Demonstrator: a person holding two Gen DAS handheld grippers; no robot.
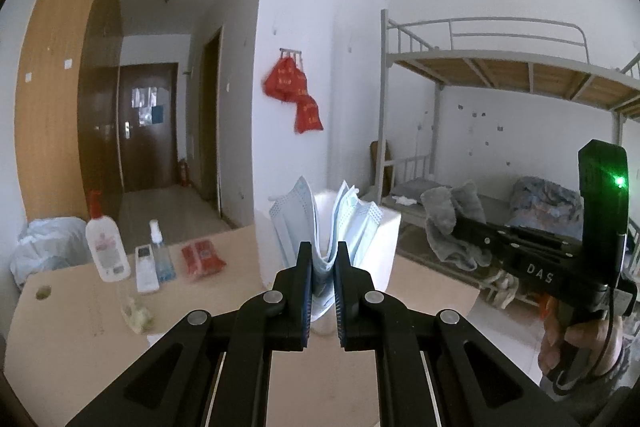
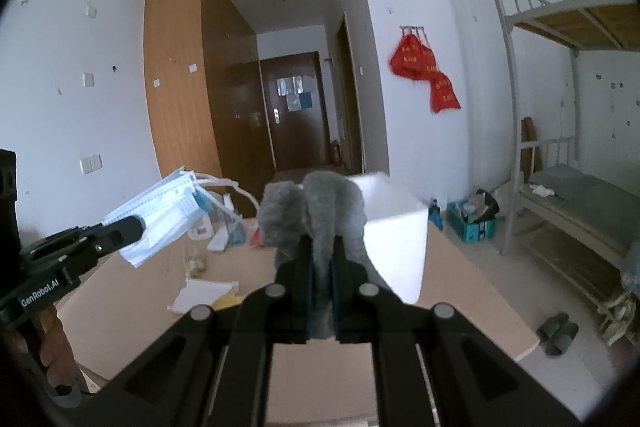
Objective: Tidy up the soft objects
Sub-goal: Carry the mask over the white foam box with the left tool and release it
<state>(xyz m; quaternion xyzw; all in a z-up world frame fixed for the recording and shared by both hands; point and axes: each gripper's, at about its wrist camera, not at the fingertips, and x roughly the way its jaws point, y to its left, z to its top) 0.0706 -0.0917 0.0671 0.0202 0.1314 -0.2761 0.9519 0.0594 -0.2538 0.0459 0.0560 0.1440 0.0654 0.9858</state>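
A stack of light blue face masks [image 1: 298, 215] stands up between the pads of my left gripper [image 1: 323, 259], which is shut on its lower edge above the table. The same masks [image 2: 160, 213] and left gripper [image 2: 138, 223] show at the left of the right wrist view. My right gripper [image 2: 322, 263] is shut on a grey fuzzy cloth [image 2: 316, 207] that bunches above its fingertips. In the left wrist view the grey cloth [image 1: 452, 215] hangs from the right gripper [image 1: 466, 227] at the right. A white box [image 2: 396, 239] stands on the table just behind both.
On the tan table [image 1: 80, 347] stand a lotion bottle [image 1: 105, 243], a remote [image 1: 146, 269], a spray bottle [image 1: 162, 255] and a red packet [image 1: 202, 255]. Loose papers [image 2: 204, 293] lie near the front. A bunk bed [image 1: 500, 67] fills the right; slippers [image 2: 558, 333] lie on the floor.
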